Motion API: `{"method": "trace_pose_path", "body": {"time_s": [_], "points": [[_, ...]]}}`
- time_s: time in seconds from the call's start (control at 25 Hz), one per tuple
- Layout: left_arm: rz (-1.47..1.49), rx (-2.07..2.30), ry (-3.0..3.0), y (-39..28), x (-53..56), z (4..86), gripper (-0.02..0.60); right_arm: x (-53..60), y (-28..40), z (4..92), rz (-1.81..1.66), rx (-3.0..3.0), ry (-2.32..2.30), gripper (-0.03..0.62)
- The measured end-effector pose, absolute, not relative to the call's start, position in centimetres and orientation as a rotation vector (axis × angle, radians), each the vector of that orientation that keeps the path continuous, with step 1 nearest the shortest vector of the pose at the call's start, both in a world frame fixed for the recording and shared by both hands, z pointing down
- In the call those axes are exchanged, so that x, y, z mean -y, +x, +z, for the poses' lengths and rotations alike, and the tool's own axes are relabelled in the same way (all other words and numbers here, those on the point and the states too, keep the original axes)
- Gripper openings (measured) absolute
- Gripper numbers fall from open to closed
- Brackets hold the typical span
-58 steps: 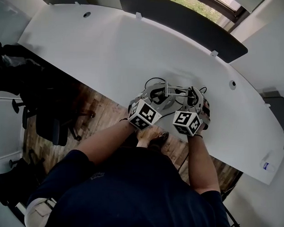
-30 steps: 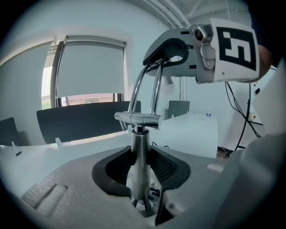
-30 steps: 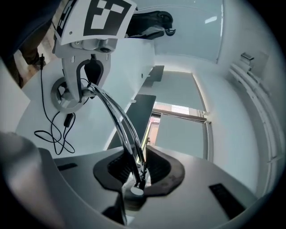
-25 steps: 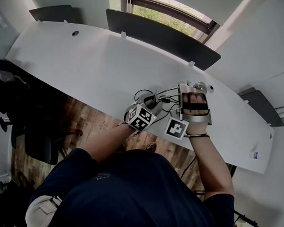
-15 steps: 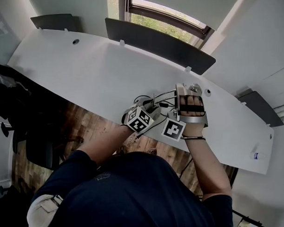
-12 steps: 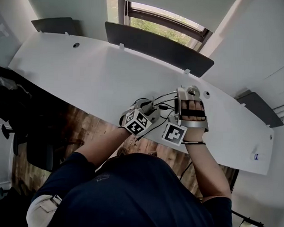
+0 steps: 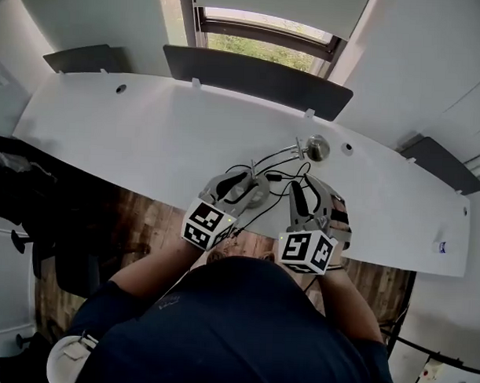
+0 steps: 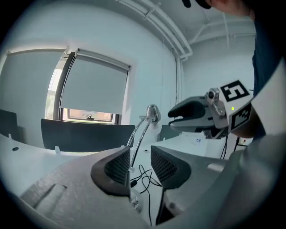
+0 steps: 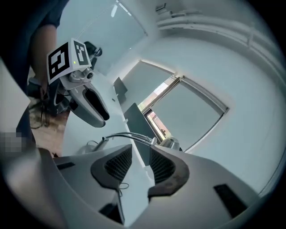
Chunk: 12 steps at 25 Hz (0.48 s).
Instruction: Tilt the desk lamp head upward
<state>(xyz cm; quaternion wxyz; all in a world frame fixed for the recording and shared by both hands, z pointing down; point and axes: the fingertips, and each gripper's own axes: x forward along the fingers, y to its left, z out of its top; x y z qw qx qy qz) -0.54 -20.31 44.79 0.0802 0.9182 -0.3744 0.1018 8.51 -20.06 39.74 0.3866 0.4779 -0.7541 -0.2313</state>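
Nearest, the person in a dark top leaned over the near edge of the white desk, a gripper in each hand. The left gripper was up over the desk, its jaws wide apart after just closing a touch. Nothing sat between the pads, and only the lamp showed through the gap, farther off. Just to its right was the right gripper, its jaws also apart though just narrowed, and it likewise gripped nothing. The two grippers were near each other but not touching. Past the left gripper's tips a black cable lay in loops on the desk. The desk lamp stood beyond the grippers, clear of both. Its thin twin rods curved up and to the right to the small silver lamp head, near the desk's far edge. Farther still, a dark panel ran behind the desk, below the window
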Motion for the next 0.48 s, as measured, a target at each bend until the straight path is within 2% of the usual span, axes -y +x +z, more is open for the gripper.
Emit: {"method": "trace_pose_path", "body": {"time_s": [0.28, 0.48], "points": [[0.184, 1.070, 2.829, 1.5, 18.8, 41.4, 0.052, 18.5, 7.1, 41.2, -0.311, 2.223, 1.313, 0.041], [0.162, 1.071, 2.766, 1.7, 18.1, 43.0, 0.011, 18.2, 6.0, 42.7, -0.041, 2.487, 1.344, 0.015]]}}
